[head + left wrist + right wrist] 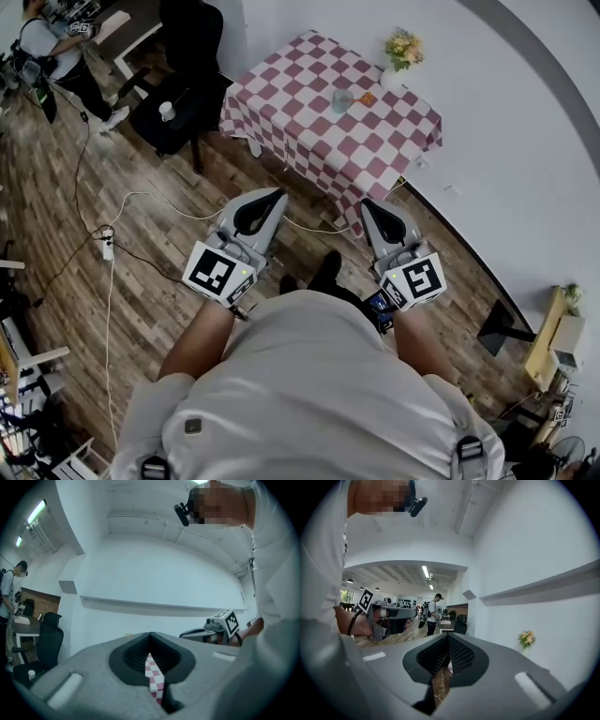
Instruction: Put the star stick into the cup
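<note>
A table under a red-and-white checked cloth [309, 112] stands ahead of me across the wooden floor. On it are a small clear cup [342, 99] and, just to its right, a small orange item [367, 97] that may be the star stick; it is too small to tell. My left gripper [272, 197] and right gripper [368, 206] are held side by side at waist height, well short of the table. Both are shut and hold nothing. In the left gripper view the jaws [150, 635] meet, with a sliver of checked cloth [154, 677] below. The right gripper view shows the jaws [448, 637] closed over floor.
A vase of flowers [403, 52] stands at the table's far corner, near the white wall. A black office chair [183, 89] holding a white cup [167, 111] is left of the table. White cables [122, 216] trail over the floor. Another person [56, 56] stands at far left.
</note>
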The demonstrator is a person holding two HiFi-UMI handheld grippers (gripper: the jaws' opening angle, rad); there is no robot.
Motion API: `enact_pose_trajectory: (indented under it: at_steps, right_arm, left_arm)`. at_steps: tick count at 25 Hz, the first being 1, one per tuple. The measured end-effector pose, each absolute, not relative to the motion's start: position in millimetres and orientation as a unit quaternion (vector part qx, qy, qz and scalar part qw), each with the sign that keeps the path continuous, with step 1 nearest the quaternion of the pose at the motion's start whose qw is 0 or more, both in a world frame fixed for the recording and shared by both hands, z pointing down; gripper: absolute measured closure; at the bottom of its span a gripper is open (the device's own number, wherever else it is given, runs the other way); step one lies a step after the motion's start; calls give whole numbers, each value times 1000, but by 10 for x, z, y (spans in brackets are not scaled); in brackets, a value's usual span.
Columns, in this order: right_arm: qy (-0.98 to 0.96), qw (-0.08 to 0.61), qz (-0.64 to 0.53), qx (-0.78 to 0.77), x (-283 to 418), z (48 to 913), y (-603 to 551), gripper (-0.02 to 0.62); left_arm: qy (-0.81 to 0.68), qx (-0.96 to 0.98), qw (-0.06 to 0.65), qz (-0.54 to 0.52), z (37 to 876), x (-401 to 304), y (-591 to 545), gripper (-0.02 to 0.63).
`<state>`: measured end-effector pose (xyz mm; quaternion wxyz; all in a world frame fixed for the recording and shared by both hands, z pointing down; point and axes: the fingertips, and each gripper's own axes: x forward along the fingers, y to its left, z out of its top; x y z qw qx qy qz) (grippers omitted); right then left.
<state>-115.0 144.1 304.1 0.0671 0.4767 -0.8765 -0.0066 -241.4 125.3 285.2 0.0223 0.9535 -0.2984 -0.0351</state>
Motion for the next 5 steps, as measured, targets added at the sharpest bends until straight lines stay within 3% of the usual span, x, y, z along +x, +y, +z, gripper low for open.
enact_pose_trajectory:
  at_steps: [5]
  right_arm:
    - [-876,71,-5,477,-1171,3054,1446,586]
  left_arm:
    - [-298,954,25,-34,2874,-2443,1254,606]
